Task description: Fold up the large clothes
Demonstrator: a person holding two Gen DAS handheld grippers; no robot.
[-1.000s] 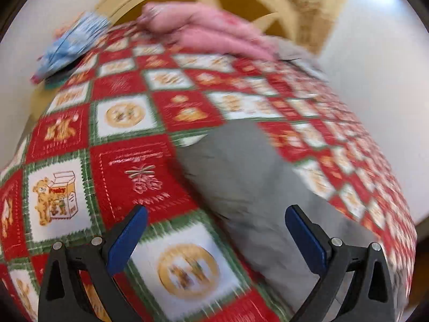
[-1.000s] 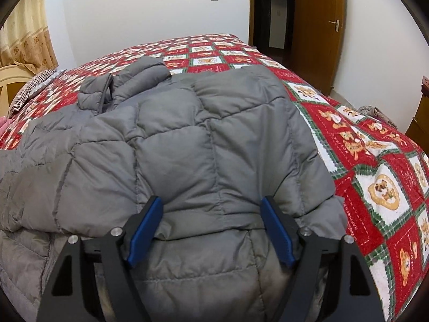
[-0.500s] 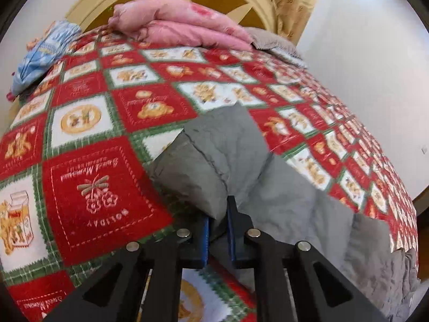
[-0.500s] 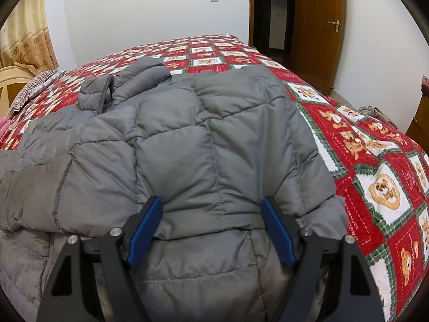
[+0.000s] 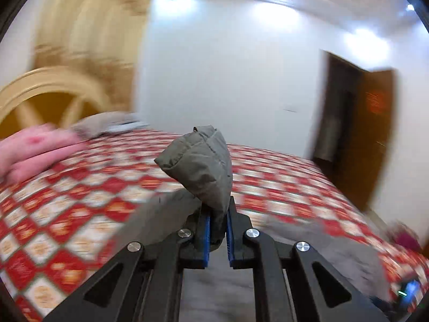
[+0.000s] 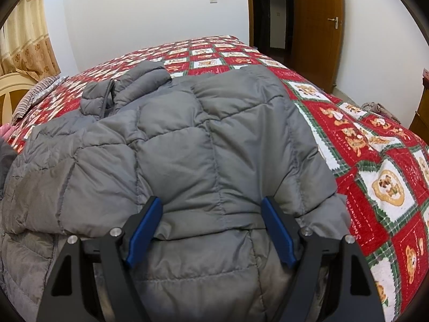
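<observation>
The bed (image 6: 375, 166) carries a red, white and green patchwork quilt (image 6: 356, 145). A grey quilted puffer jacket (image 6: 187, 147) lies spread across the quilt's near side. The right claw (image 6: 211, 228) rests over the jacket's lower section, its jaws apart with fabric between them but not pinched. The left claw (image 5: 215, 230) is clamped on a padded end of the jacket, probably a sleeve cuff (image 5: 201, 166), raised clear of the quilt; that view is motion-blurred. Folded pink bedding (image 5: 34, 150) lies near the headboard (image 5: 48, 94).
</observation>
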